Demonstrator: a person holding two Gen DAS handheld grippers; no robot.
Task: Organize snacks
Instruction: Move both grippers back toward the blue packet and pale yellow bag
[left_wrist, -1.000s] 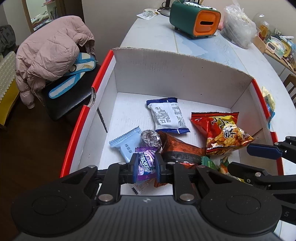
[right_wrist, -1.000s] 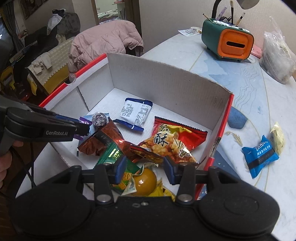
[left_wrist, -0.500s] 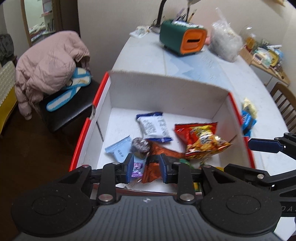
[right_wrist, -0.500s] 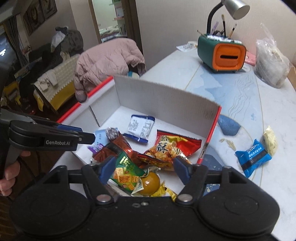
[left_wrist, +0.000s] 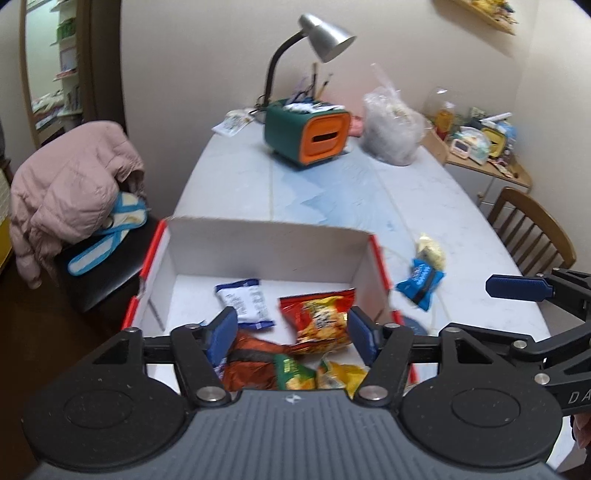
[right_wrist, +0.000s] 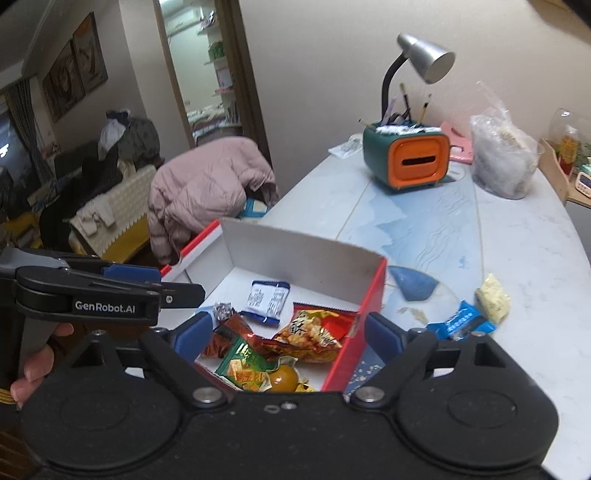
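both sets of tongs hang above the box (left_wrist: 266, 236) and both are released: the left tongs (left_wrist: 290, 334) and the right tongs (right_wrist: 290, 338) have just been opening, nothing between the pads. most snacks sit inside the box, lower centre of both views: the white-and-blue packet (right_wrist: 267, 299), the red-and-yellow crisp bag (left_wrist: 319, 319), a brown pouch (left_wrist: 249, 363), a green cracker pack (right_wrist: 243, 365).

two stragglers lie out on the bench (right_wrist: 517, 236), right of the box: the blue packet (right_wrist: 461, 325) and, touching its far end, the pale yellow packet (right_wrist: 493, 295). these look like the ones left.

handling-wise, that blue packet looks light, thin and crinkly, with a glossy film that could slide on the smooth top. i'd pinch across its flat middle or catch a crimped end seal. the yellow one looks soft and lumpy, probably crushable, so a gentle squeeze. taking them one at a time seems wise, since they touch.
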